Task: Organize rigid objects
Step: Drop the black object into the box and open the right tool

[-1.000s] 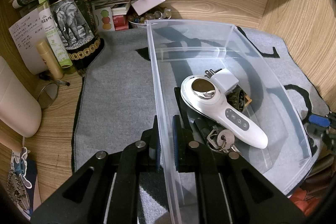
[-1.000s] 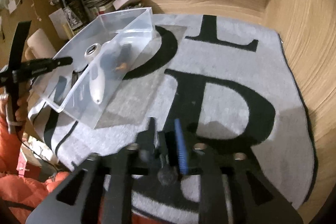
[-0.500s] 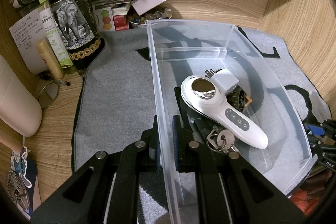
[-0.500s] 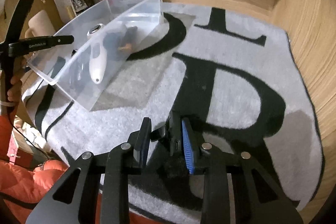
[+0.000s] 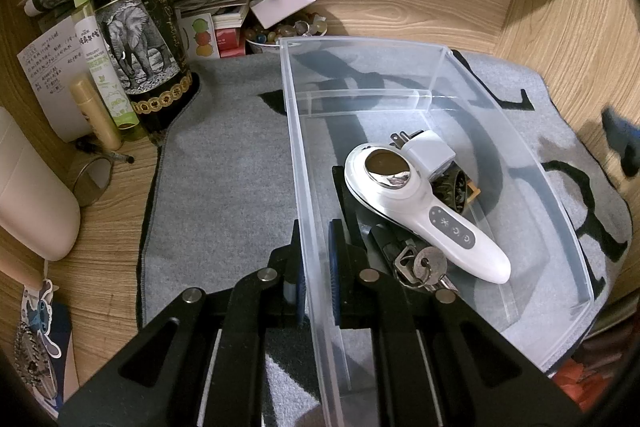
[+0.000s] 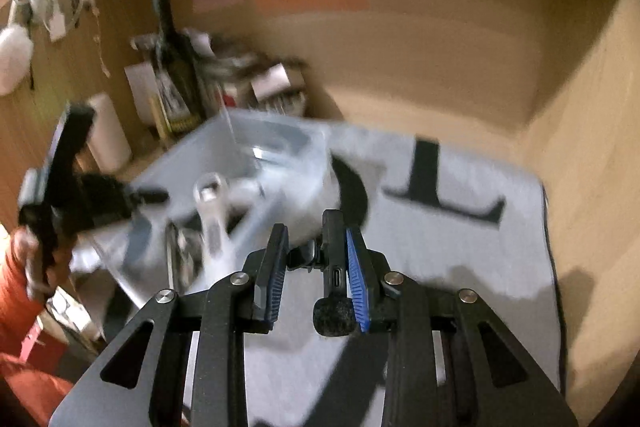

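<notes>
Over the grey mat, we hold a small black device (image 6: pixel 334 259) upright in the right tongs (image 6: pixel 316 281), jaws narrowed around it, while the clear bin (image 5: pixel 440 75) lies far-left, its near-left wall pinched by the closed left tongs (image 5: pixel 316 267).

The right wrist view is smearing everything beyond the tongs: the clear bin (image 6: pixel 256 163), the bottle (image 6: pixel 176 83) and the clutter behind it are showing no detail. The small black device (image 6: pixel 334 259) is lying against one blue pad, and whether the other pad is touching it cannot be told. In the left wrist view, the white handheld device (image 5: pixel 416 203) is covering most of the dark items beneath it, and the keys (image 5: pixel 424 267) are partly tucking under it. A blue-black blur (image 5: pixel 620 143) is getting cut off at the right edge.
</notes>
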`<control>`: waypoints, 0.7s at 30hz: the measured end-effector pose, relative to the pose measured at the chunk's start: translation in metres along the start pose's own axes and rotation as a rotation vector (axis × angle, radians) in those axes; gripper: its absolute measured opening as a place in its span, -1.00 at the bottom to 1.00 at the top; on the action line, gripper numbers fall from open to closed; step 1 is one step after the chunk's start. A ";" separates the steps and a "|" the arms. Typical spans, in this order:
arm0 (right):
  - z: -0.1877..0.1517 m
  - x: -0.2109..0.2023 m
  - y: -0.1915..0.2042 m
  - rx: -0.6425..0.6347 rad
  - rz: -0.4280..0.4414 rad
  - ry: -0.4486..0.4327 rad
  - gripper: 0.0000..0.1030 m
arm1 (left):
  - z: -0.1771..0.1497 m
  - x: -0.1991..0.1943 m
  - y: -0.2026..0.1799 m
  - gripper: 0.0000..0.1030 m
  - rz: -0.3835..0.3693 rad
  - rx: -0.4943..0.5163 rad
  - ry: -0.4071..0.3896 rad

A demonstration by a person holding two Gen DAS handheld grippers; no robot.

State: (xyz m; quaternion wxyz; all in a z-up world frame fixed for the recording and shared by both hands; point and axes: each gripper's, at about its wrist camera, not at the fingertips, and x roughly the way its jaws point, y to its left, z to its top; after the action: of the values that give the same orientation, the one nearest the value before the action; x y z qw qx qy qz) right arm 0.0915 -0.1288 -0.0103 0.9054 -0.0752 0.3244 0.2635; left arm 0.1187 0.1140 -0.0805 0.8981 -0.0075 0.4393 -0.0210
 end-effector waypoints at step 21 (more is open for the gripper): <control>0.014 0.105 0.093 -0.206 0.236 0.230 -0.49 | -0.003 0.000 -0.001 -0.83 -0.006 -0.005 -0.002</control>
State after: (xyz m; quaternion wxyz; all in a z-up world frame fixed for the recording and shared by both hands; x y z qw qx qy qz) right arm 0.1183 0.0000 -0.0619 0.8128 -0.1586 0.4034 0.3892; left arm 0.1162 0.1134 -0.0820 0.8984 -0.0111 0.4385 -0.0229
